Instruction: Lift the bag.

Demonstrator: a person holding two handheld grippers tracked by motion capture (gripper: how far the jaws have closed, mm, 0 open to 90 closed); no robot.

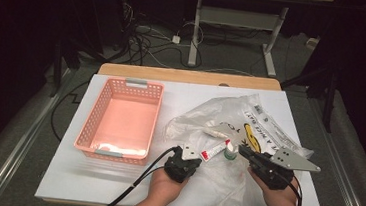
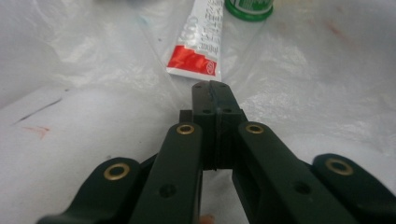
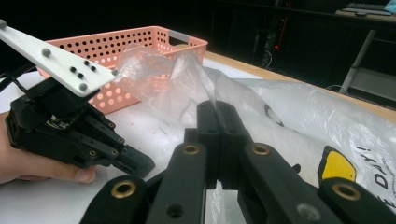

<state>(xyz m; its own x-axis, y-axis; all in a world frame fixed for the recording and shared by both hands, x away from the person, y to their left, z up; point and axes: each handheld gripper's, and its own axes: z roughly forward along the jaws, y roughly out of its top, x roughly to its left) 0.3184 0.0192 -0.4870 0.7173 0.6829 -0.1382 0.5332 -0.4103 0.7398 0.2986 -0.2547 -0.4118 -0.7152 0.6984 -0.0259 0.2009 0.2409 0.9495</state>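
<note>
1. On the white worktop (image 1: 114, 177), a clear plastic bag (image 1: 229, 182) lies right of the pink basket (image 1: 119, 120).
2. Left claw (image 2: 211, 88), jaws pressed together, points at a red-and-white tube (image 2: 200, 42) on the bag.
3. Right claw (image 3: 217, 109) pinches a fold of the bag.

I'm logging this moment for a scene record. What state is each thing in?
pink basket: upright, nothing visible inside.
plastic bag: crumpled flat on the table.
tube: lying inside the bag.
green cap: beside the tube.
left gripper: shut, just short of the tube.
right gripper: shut on bag film.
</note>
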